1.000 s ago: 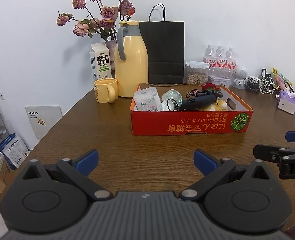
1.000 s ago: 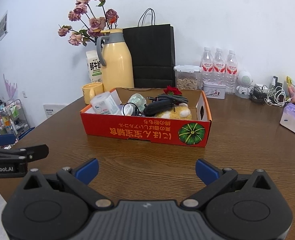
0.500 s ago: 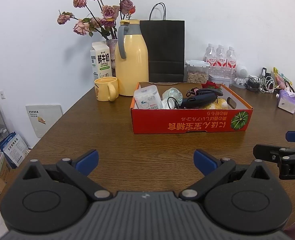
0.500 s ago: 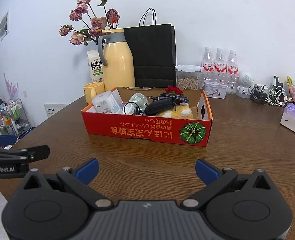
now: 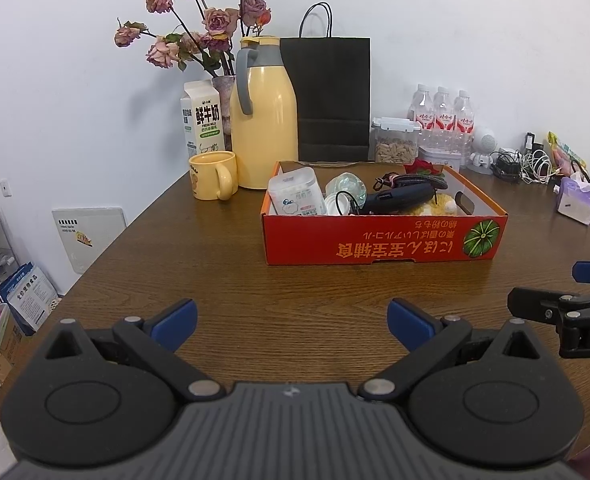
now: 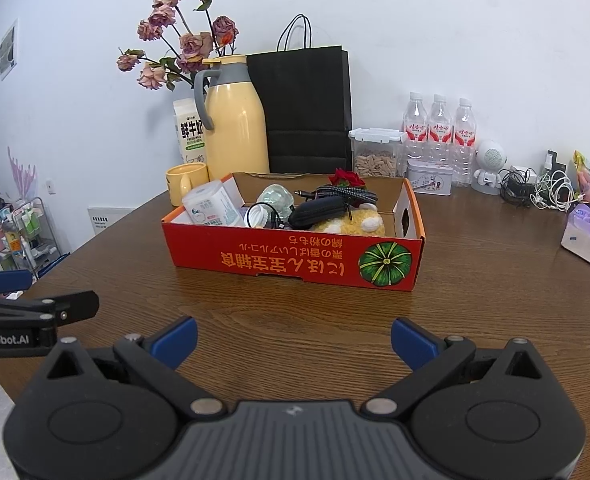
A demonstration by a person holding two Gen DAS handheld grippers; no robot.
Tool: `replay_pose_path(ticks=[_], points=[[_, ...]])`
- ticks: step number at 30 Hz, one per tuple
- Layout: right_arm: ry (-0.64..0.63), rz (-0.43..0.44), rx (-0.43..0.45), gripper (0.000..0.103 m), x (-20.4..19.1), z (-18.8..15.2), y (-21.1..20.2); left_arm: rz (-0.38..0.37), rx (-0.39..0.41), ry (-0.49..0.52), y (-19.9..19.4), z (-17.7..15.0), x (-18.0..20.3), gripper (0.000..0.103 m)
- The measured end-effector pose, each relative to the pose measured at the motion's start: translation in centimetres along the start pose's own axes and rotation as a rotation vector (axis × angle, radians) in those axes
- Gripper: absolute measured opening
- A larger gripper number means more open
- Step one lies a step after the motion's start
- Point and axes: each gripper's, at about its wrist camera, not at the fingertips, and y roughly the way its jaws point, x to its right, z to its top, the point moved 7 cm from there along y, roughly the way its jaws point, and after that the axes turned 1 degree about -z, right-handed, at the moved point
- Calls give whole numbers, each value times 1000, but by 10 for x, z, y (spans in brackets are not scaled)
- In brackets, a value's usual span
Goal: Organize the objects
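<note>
A red cardboard box [image 5: 379,240] [image 6: 291,256] stands mid-table. In it lie a white tissue pack [image 5: 297,198] [image 6: 213,206], a clear glass piece [image 5: 346,186] [image 6: 275,197], a dark pouch with cables [image 5: 401,198] [image 6: 321,208], a yellow plush toy [image 5: 441,206] [image 6: 355,222] and a red rose [image 5: 423,167] [image 6: 346,178]. My left gripper [image 5: 291,322] is open and empty over the table's near edge. My right gripper [image 6: 293,340] is open and empty, level with it to the right. Each shows at the other view's side [image 5: 555,308] [image 6: 35,308].
Behind the box stand a yellow mug [image 5: 213,176], a milk carton [image 5: 202,120], a yellow thermos [image 5: 263,120], dried roses [image 5: 199,32], a black paper bag [image 5: 331,96], a snack container [image 5: 395,146] and water bottles [image 5: 441,116]. Cables [image 6: 535,190] and a tissue pack [image 6: 585,234] lie right.
Both grippers have edged slightly back and up from the box, which looks a little lower and farther. Nothing was taken hold of; jaws stayed open.
</note>
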Motion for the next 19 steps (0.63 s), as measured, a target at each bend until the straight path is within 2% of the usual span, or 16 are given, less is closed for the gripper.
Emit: replay_pose_path(ticks=[19], points=[[1, 1, -3, 103, 0, -2, 3, 1, -6, 4, 2, 0, 2, 103]])
